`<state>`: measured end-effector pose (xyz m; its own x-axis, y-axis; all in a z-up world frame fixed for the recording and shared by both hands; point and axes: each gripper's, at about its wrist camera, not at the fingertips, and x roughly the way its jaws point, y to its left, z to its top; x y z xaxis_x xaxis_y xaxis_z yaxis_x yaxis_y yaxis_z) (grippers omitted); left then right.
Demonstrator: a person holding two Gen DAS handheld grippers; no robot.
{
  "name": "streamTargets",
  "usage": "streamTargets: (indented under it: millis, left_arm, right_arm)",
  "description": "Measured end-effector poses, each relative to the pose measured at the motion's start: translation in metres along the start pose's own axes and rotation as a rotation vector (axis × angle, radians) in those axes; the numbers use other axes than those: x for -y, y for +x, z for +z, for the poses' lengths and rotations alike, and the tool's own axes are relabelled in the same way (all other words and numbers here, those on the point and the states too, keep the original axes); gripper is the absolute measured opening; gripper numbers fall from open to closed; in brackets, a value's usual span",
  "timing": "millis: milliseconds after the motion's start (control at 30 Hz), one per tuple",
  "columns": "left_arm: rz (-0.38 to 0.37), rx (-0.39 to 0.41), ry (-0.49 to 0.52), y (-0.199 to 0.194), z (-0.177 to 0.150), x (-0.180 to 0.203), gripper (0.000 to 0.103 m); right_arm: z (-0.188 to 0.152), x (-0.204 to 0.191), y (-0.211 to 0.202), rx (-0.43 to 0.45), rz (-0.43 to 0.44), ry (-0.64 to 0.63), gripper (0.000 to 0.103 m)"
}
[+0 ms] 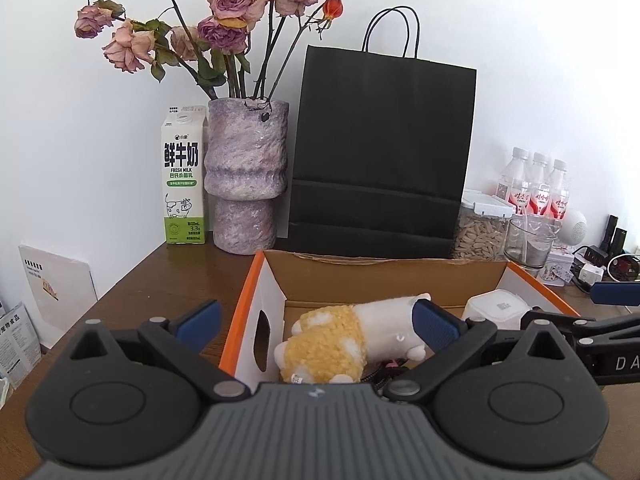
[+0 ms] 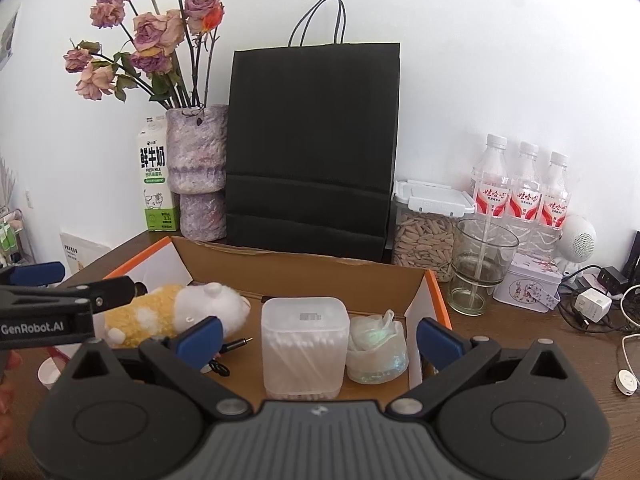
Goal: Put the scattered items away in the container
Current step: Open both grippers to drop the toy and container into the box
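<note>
Both tongs hang above the near edge of the box (image 2: 304,272), an open cardboard carton with orange rims on the brown bench (image 1: 168,280). The left tongs (image 1: 316,320) gape at full spread with nothing between the blue pads; the plush toy (image 1: 352,340), yellow and white, lies on its side in the left half of the box just beyond them, untouched. The right tongs (image 2: 320,336) are likewise spread wide and grip nothing. Past them, in the right half of the box, the swab tub (image 2: 304,344) stands upright, and a small clear cup (image 2: 376,352) stuffed with crumpled film sits touching its right side. A thin black cable (image 2: 232,346) lies on the box floor between the toy and the tub. Behind the box stand a black paper bag (image 2: 312,144), a vase (image 2: 196,168) of dried roses, a milk carton (image 2: 154,176), a seed jar (image 2: 424,236), a glass (image 2: 480,264) and 3 water bottles (image 2: 520,192).
</note>
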<state>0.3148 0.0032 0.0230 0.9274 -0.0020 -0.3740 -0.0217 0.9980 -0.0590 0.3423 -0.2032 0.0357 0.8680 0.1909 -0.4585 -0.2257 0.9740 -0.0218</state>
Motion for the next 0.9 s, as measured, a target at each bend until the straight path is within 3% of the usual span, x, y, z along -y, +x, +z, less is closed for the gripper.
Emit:
streamTargets:
  millis: [533,900]
  left_arm:
    - [-0.021,0.014,-0.009,-0.077,-0.018,-0.011,0.103]
    - [0.014,-0.044,-0.020,-0.135,-0.054,-0.027,0.103]
  right_arm:
    - [-0.034,-0.028,-0.089,0.055,-0.005,-0.039,0.103]
    - [-0.081,-0.033,-0.136,-0.037,-0.038,0.000,0.103]
